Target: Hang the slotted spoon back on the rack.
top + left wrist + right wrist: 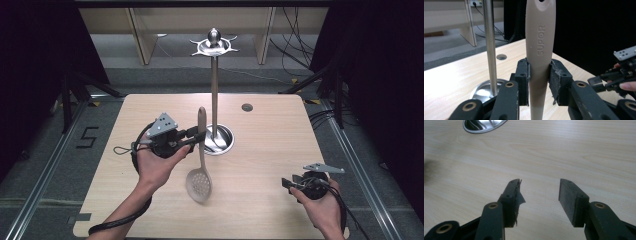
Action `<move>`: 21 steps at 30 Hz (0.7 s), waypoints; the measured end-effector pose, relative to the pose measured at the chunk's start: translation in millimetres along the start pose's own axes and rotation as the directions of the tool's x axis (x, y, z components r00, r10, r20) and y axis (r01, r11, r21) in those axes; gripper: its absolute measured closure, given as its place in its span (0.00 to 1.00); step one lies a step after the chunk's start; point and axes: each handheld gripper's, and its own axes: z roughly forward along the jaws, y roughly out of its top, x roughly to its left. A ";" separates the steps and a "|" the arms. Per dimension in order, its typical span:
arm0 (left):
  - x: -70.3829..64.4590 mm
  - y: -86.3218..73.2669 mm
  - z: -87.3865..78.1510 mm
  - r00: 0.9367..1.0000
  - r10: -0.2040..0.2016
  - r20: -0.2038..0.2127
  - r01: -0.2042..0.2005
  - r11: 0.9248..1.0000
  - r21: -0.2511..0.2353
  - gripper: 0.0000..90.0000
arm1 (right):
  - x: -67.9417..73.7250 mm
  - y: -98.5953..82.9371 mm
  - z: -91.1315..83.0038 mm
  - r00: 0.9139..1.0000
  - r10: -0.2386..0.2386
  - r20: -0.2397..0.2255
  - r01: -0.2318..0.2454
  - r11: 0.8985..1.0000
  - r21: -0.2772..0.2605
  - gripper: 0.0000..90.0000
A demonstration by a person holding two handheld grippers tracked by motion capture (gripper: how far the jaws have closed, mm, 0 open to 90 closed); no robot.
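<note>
Left gripper [192, 137]: clenched on the handle of a beige slotted spoon [200, 165], held upright above the surface [280, 150], perforated bowl hanging down, blurred, near the surface's middle. Handle embossed "SUPOR", read in the left gripper view [540, 40]. Bare wood lies to the left of this hand, up to the left edge.

Centre: steel utensil stand [214, 85], its pole rising from a round dished base [226, 142] just beside the spoon handle; hooked crown on top. Contents of the base cannot be told.

Right gripper [289, 183]: released, jaws apart over bare wood near the front right corner, well apart from the spoon. A small round hole [247, 107] sits near the far edge.
</note>
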 end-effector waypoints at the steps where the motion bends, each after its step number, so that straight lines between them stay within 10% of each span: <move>1: 0.2 1.4 0.7 1.000 -0.003 -0.002 0.003 1.000 -0.008 0.78 | -0.4 0.2 -0.1 1.000 -0.006 -0.001 0.006 1.000 -0.007 0.58; 21: 8.3 23.7 8.7 0.999 -0.001 -0.041 -0.002 0.997 -0.072 0.78 | -2.2 0.9 -1.5 1.000 -0.006 -0.014 0.006 0.999 -0.048 0.58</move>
